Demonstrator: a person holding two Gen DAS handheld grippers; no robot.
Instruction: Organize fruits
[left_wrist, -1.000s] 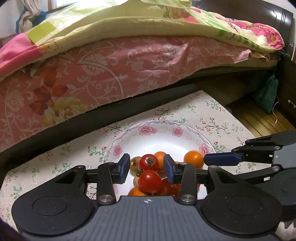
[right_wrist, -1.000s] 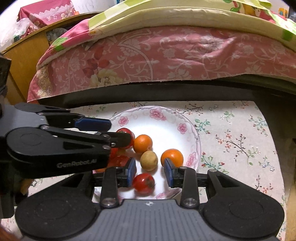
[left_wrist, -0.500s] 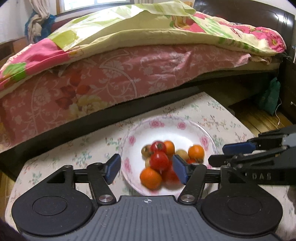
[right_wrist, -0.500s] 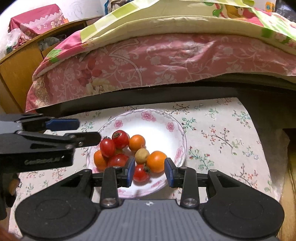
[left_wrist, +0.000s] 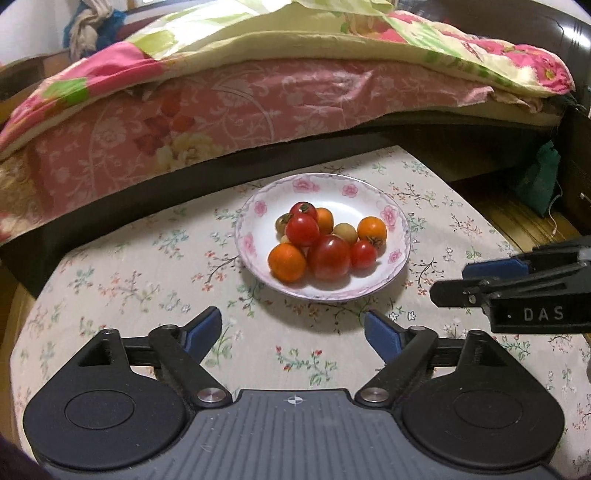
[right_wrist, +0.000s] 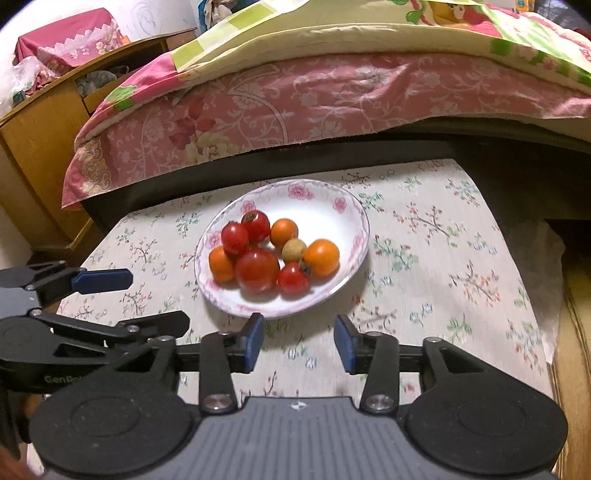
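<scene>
Left wrist view: the left tool (left_wrist: 293, 328) is seen with its jaws spread wide and nothing between them. It is held short of the plate (left_wrist: 400, 254), which lies straight ahead of it on the cloth-covered bench (left_wrist: 122, 280). All the fruit is heaped in the near half of the plate: several red tomatoes, the largest (left_wrist: 328, 257) near the front rim, three orange fruits, of which one (left_wrist: 287, 262) sits left of the largest tomato, and a pale yellowish fruit (left_wrist: 345, 232) behind it. No fruit is observed on the cloth outside the plate. The right tool (left_wrist: 461, 282) is seen edge-on to the right of the plate, its jaws parted and nothing held.

Right wrist view: the right tool (right_wrist: 299, 343) is confirmed moderately open and empty, just short of the plate's near rim (right_wrist: 258, 314). The plate lies ahead and slightly left. The small red tomato (right_wrist: 293, 279) and the orange fruit (right_wrist: 321, 257) beside it are the nearest pieces. The left tool (right_wrist: 140, 299) is seen left of the plate.

The fruits are round, without a long axis, so no approach angle is favoured. The right tool is judged nearer the plate. Sorting appears complete.
</scene>
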